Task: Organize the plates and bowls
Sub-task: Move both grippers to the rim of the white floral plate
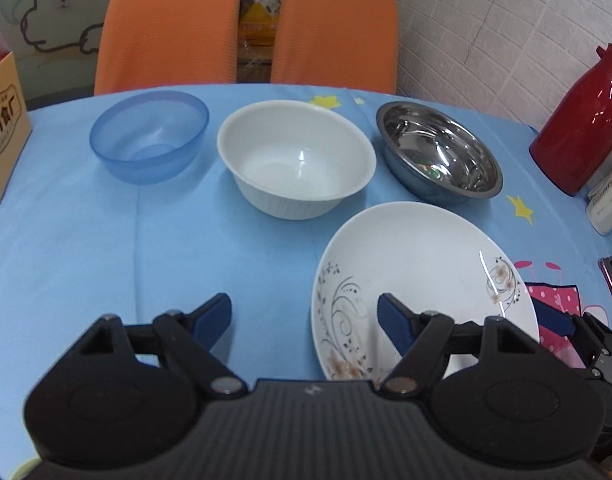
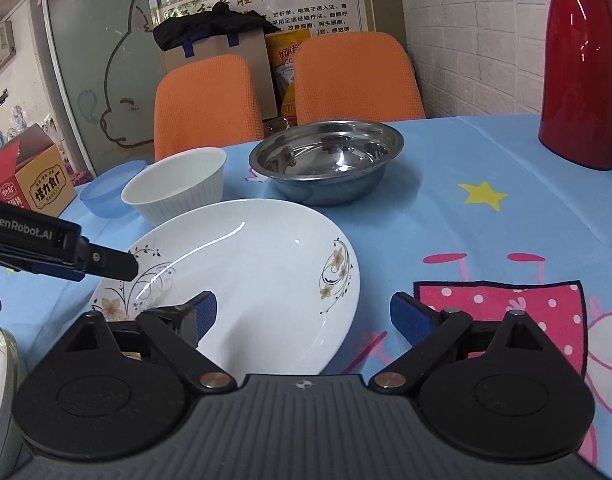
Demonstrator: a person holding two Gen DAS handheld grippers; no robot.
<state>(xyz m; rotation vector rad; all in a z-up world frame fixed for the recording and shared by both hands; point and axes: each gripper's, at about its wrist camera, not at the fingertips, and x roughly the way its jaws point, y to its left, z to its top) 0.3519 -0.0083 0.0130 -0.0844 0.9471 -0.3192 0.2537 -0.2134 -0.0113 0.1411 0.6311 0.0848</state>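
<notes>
A white floral plate [image 1: 417, 276] [image 2: 258, 276] lies on the blue tablecloth at the near side. Behind it stand a blue plastic bowl [image 1: 150, 138] [image 2: 106, 194], a white ribbed bowl [image 1: 296, 158] [image 2: 178, 186] and a steel bowl [image 1: 439, 152] [image 2: 327, 160] in a row. My left gripper [image 1: 304, 320] is open, its right finger over the plate's left rim. My right gripper [image 2: 304, 314] is open, its left finger over the plate's near edge, its right finger over the cloth. Neither holds anything.
A red thermos [image 1: 585, 120] [image 2: 581, 64] stands at the right by the brick wall. A cardboard box [image 1: 2, 132] [image 2: 34, 176] sits at the left. Two orange chairs [image 1: 246, 28] stand behind the table. A white device [image 1: 609, 196] lies at the right edge.
</notes>
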